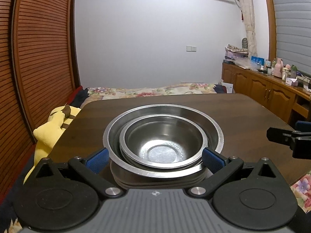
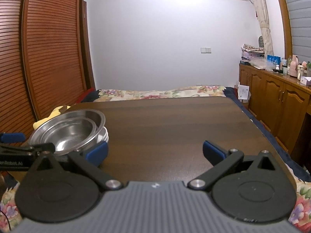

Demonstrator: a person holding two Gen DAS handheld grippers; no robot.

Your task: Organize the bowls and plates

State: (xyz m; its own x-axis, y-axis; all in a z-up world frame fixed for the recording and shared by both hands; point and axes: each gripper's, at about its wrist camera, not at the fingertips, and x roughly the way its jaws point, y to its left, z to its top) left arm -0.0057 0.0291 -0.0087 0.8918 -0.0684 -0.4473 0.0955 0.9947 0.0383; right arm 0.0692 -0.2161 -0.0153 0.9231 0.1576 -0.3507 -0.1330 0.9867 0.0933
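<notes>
Our left gripper (image 1: 154,158) has its jaws spread wide, one on each side of the bowls (image 1: 163,136), holding nothing. Our right gripper (image 2: 155,151) is spread too, over bare table (image 2: 175,120). The shiny metal bowls sit one inside another on some plates (image 1: 155,182) near the table's left edge. They look light, hard and slippery, so we think the rim is the best place to pinch.

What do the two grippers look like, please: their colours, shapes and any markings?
Both look alike. The left gripper and the right gripper each have a grey ribbed body with a small star-like logo, two round black discs, black link arms with silver pivot pins, and blue ribbed finger pads. In the right wrist view, white lettering ending "nRobot.AI" shows on the left gripper's side. No sleeves or cables are clearly visible.
</notes>
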